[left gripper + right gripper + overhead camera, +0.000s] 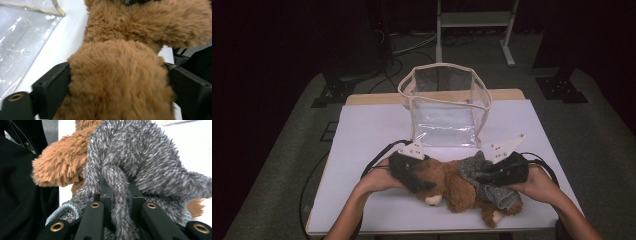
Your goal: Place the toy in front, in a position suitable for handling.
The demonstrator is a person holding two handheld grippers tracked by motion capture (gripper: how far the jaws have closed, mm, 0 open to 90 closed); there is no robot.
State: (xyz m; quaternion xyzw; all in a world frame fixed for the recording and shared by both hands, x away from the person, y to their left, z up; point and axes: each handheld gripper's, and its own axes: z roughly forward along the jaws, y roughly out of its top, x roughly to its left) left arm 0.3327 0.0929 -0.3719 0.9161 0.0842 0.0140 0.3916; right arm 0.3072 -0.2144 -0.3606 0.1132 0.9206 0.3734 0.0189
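— What are they up to with that teddy bear (457, 187)?

— It's lying on its side on the white table (362, 135), near the front edge, just in front of the clear bag (444, 105). The left gripper (412, 175) has its jaws clamped either side of the bear's furry head end; in the left gripper view the brown fur bulges between them. The right gripper (492, 176) is pinched shut on a fold of the grey sweater (484, 180) the bear is wearing.

— So pulling the sweater, on or off?

— I'd guess working it along the body, though I can't tell which way. To do it well, I'd say the left one should just hold the bear steady, not squeeze harder, and the right should pull along the body's length, not upward, or the whole toy will lift off the table.

— Is that grip on the knit good enough?

— From the right gripper view (120, 202) it's only a thin strand and a bit of hem. That could stretch or slip. A deeper bite of the fabric would be safer, I reckon, and short pulls rather than one long one.
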